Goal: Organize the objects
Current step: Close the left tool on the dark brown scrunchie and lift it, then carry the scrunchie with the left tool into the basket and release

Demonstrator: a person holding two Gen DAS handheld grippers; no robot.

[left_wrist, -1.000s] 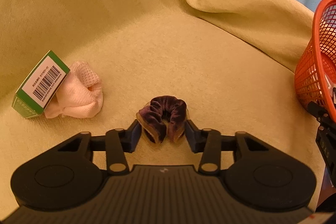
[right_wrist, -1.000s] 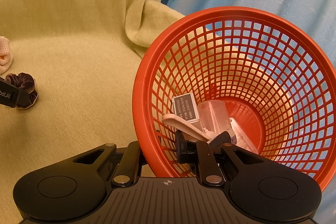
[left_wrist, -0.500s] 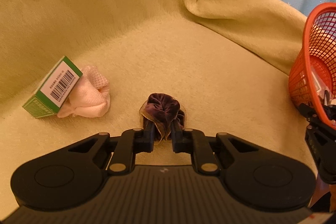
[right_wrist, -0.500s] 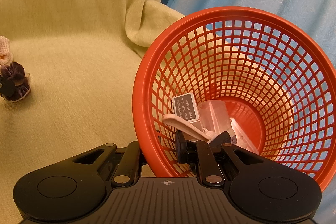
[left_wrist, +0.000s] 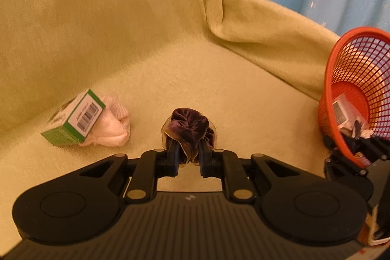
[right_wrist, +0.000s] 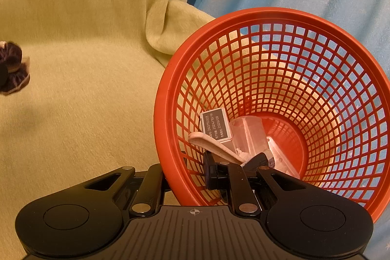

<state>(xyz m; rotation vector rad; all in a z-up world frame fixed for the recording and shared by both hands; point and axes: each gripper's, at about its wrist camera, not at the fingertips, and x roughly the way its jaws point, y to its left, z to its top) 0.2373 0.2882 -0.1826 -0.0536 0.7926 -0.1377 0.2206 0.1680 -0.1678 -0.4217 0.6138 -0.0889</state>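
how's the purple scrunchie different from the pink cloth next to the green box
The purple scrunchie is dark velvet; the pink cloth is pale with a mesh-like weave. The scrunchie is pinched between the left hand-held gripper's fingers; the cloth lies loose on the blanket with the green box leaning on it. Both are soft fabric, still outside the basket.

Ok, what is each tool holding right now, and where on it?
Left tool pinches the purple scrunchie by its near fold. Right tool clamps the orange basket at its near rim.
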